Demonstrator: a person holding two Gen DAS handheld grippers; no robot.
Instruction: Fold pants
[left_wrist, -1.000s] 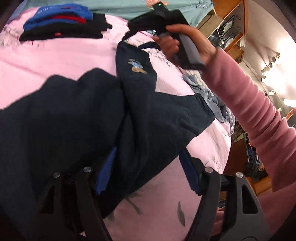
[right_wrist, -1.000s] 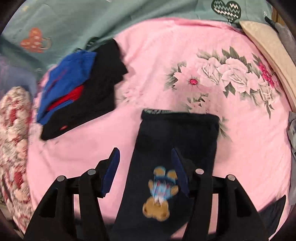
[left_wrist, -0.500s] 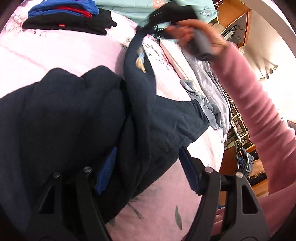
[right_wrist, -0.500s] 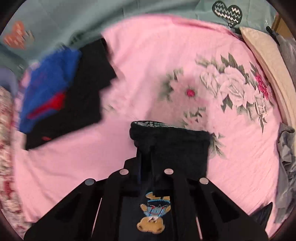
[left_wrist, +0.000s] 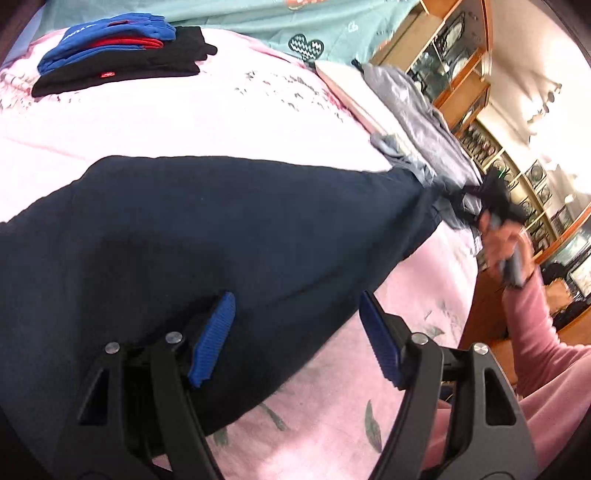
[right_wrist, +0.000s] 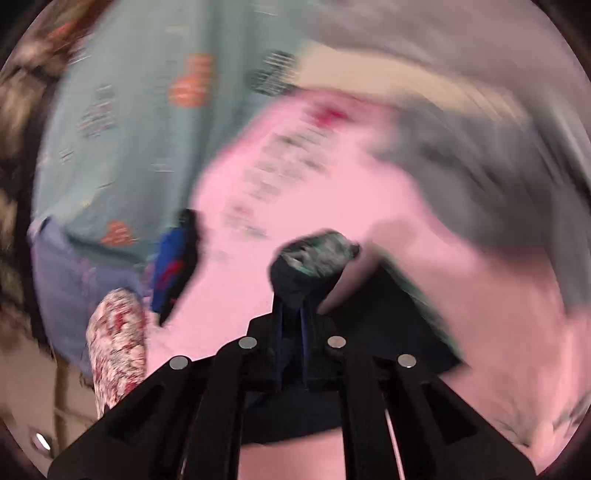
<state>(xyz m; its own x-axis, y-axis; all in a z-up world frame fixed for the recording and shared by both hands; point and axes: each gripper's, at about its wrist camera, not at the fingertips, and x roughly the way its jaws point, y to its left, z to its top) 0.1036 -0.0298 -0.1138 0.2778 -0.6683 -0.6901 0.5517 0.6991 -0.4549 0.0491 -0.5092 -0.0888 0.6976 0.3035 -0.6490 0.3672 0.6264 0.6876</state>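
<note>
Here the right gripper (right_wrist: 293, 314) is closed tight on the pants (left_wrist: 207, 236): in the right wrist view a bunched end of the dark navy cloth sticks out past its two blue pads (right_wrist: 303, 317), which stand almost together. This view is strongly blurred, so little else is clear in it. In the left wrist view this same gripper is far to the right, held by a hand (left_wrist: 504, 242) at the end of a pink sleeve (left_wrist: 535, 332); the arm reaches out over the edge of the bed (left_wrist: 221, 107), and the pants are stretched from there toward the camera.

The left gripper (left_wrist: 295, 334) points down at a slant over the near part of the pants. Its jaws stand wide apart. The left pad (left_wrist: 212, 338) is over the navy cloth, the right pad (left_wrist: 380, 339) is over the pink sheet just beside the hem, and neither presses on anything.

The pants lie spread across the pink flowered sheet. Farther back on the bed is a stack (left_wrist: 118, 55) of folded black, red and blue clothes, well apart from the pants. Grey clothes (left_wrist: 417, 114) lie along the right edge of the bed.
</note>
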